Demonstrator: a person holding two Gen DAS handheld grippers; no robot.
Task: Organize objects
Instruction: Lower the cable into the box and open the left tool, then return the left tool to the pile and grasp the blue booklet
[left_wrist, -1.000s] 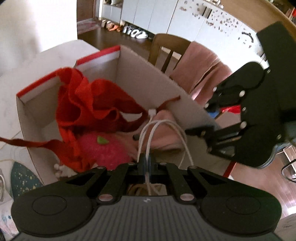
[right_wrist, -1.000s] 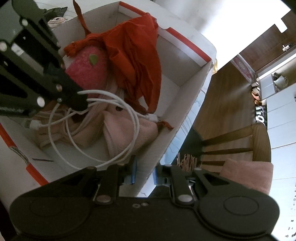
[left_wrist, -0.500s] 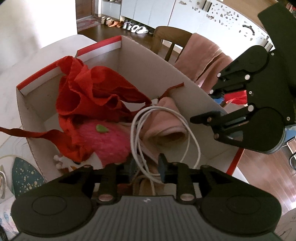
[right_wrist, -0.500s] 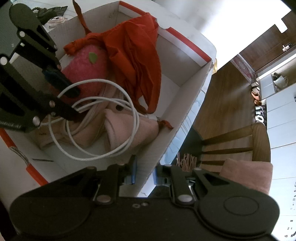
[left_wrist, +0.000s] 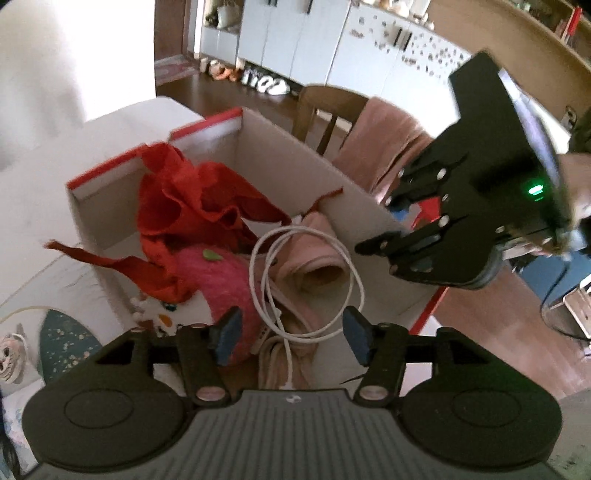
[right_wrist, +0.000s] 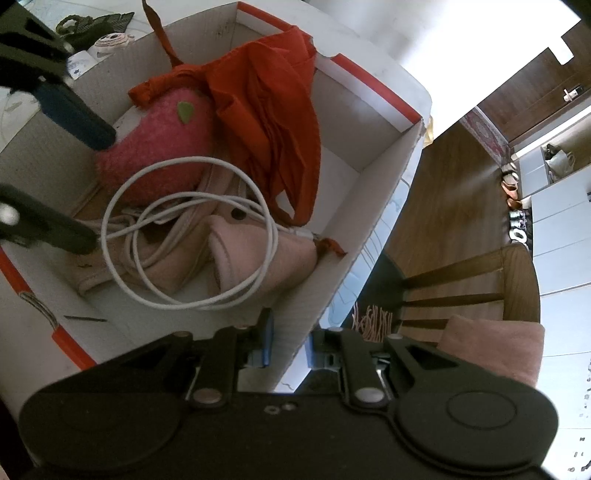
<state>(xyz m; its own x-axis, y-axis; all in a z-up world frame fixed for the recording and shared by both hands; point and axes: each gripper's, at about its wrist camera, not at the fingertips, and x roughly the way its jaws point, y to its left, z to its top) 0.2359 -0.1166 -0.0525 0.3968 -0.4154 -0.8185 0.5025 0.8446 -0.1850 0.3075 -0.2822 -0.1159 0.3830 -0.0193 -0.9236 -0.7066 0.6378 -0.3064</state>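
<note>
A white cardboard box (left_wrist: 266, 155) with red edges holds a red cloth (left_wrist: 192, 199), a pink plush toy (left_wrist: 218, 273), a rolled pink cloth (left_wrist: 317, 266) and a coiled white cable (left_wrist: 354, 273). My left gripper (left_wrist: 291, 332) hovers above the near end of the box. Its jaws are opening, and the cable lies loose below them, untouched. In the right wrist view the cable (right_wrist: 184, 159) rests on the pink cloth (right_wrist: 243, 258), beside the toy (right_wrist: 162, 140) and red cloth (right_wrist: 273, 110). My right gripper (right_wrist: 291, 349) is shut on the box's side wall (right_wrist: 369, 177).
Beyond the box stands a wooden chair (left_wrist: 325, 107) with a pink towel (left_wrist: 376, 147) draped over it. A teal speckled item (left_wrist: 62, 343) lies on the white table to the left. White cabinets and shoes line the far wall above wooden floor.
My left gripper went from shut on the white cable to open and drew back. The cable dropped into the box onto the pink cloth. The right gripper kept still.
</note>
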